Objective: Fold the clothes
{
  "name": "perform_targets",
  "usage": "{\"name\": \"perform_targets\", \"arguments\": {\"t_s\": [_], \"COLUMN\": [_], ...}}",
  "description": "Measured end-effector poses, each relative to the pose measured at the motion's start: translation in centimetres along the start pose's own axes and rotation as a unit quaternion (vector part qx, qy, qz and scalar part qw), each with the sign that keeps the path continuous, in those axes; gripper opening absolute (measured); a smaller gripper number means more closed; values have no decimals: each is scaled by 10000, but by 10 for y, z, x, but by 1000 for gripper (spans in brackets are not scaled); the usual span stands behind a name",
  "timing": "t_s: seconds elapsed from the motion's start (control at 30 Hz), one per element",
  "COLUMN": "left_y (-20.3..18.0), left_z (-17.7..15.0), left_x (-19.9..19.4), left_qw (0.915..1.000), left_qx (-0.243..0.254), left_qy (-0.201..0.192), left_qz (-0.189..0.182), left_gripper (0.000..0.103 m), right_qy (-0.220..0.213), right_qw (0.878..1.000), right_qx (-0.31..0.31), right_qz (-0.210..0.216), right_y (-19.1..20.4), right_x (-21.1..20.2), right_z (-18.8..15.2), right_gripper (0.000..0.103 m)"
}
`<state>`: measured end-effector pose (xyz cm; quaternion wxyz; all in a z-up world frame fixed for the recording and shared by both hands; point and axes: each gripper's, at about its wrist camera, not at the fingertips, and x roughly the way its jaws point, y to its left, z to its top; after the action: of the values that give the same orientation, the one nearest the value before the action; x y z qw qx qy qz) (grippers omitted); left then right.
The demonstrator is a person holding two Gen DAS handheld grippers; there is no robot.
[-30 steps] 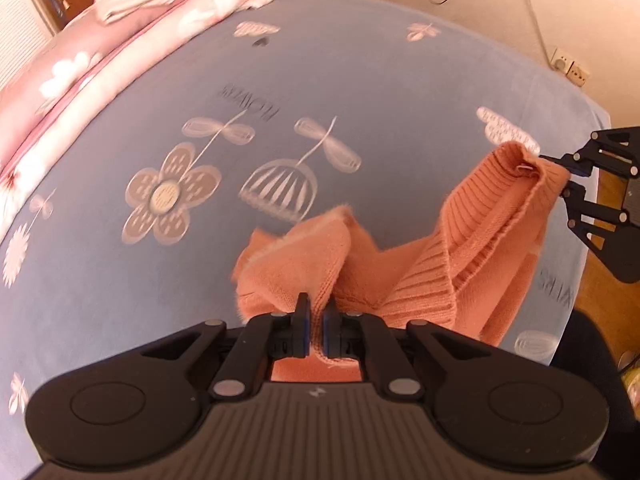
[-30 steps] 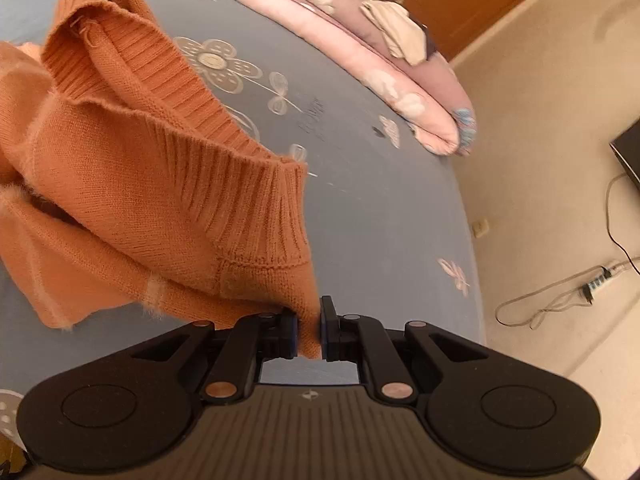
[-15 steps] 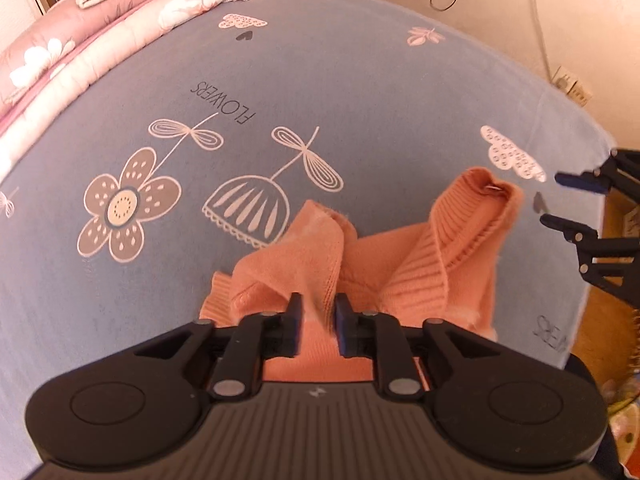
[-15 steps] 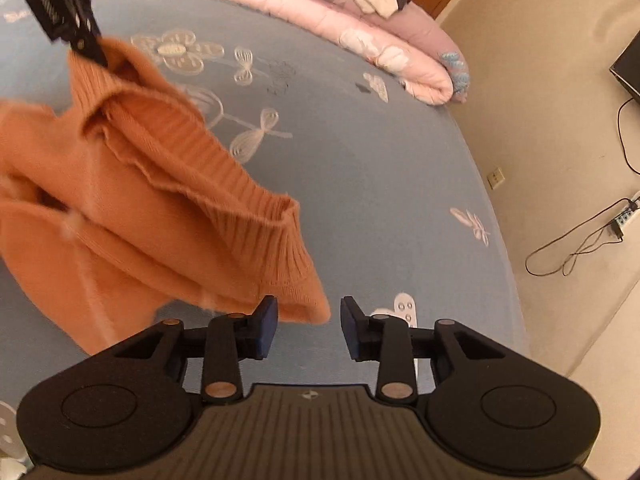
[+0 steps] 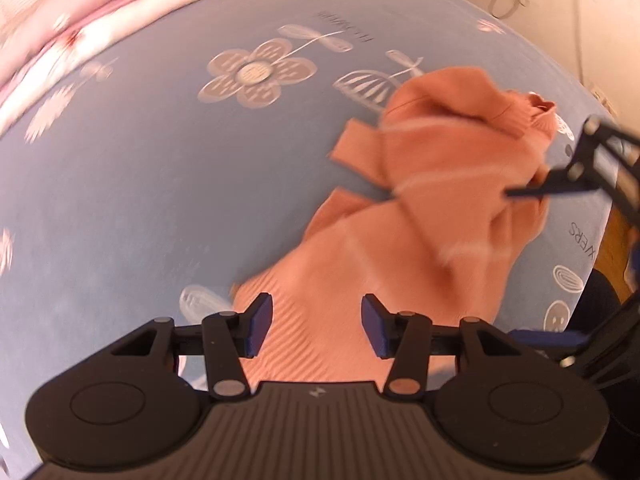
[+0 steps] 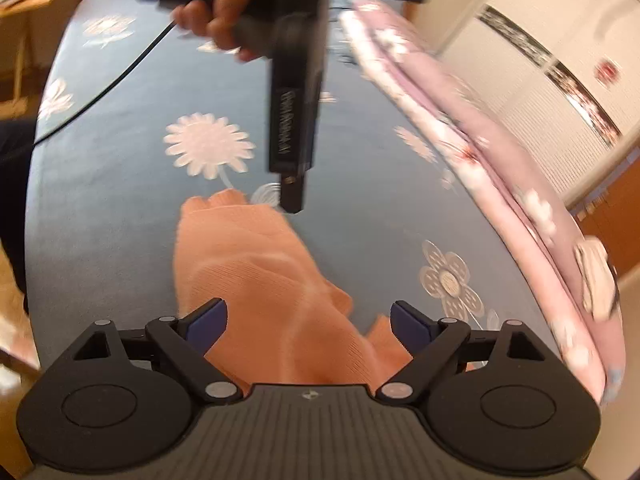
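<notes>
**Orange sweater loose on the bed, both tools spreading**

The bed (image 5: 140,184) fills both views, covered by a blue-grey sheet printed with pale flowers and lettering. Along its far side runs a pink quilt (image 6: 500,184) with white blossoms, rolled into a long ridge; both views are smeared with motion blur there.

The orange sweater (image 5: 432,216) lies crumpled on the sheet in a long heap, with a ribbed edge nearest the left wrist camera and a bunched, folded mass farther off toward the bed's right edge. In the right wrist view the same knit (image 6: 248,264) stretches away from the camera across the sheet.

The left tool (image 5: 317,326) has its jaws opening; ribbed fabric shows below the gap, but the blue pads stand clear of it on either side and press on nothing. The right tool (image 6: 309,322) also has its jaws opening, spread very wide, with the sweater beneath and between them yet untouched by either pad.

From the right wrist view, a person's hand (image 6: 224,16) grips the handle of the left tool, whose dark body hangs over the sweater's far end, and a black cable (image 6: 116,76) trails from it across the sheet.
</notes>
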<state>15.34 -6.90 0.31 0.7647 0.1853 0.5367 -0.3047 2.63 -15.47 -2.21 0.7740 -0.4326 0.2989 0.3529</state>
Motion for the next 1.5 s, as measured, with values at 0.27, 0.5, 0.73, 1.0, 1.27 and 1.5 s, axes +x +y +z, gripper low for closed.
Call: {"name": "perform_targets", "arguments": {"t_s": [0.27,0.5,0.73,1.0,1.27,1.5], "left_y": [34,6,-37,-37,-20,-24], "left_z": [-54,-38,-13,-25,-31,-32], "left_x": [-8,11,43,60,68,63], "left_qw": [9991,9998,9970,9960,9970,9966], "left_qx": [-405,-56,410,407,267,345], "left_qy": [68,-18,-11,124,290,211], "left_qz": [75,-197,-660,-786,-662,-717], "left_gripper": [49,50,50,50,50,50], "right_qy": [1229,2004,2147,1415,1200,2158], "right_qw": [9890,9738,9721,9761,9773,9452], "right_qx": [-664,-286,135,639,1488,2292], "right_qz": [494,1039,938,1521,917,864], "right_y": [51,59,56,-13,-115,-142], "right_x": [53,-4,-41,-88,-79,30], "right_z": [21,-38,-82,-27,-15,-44], "right_gripper": [31,27,32,69,84,40]}}
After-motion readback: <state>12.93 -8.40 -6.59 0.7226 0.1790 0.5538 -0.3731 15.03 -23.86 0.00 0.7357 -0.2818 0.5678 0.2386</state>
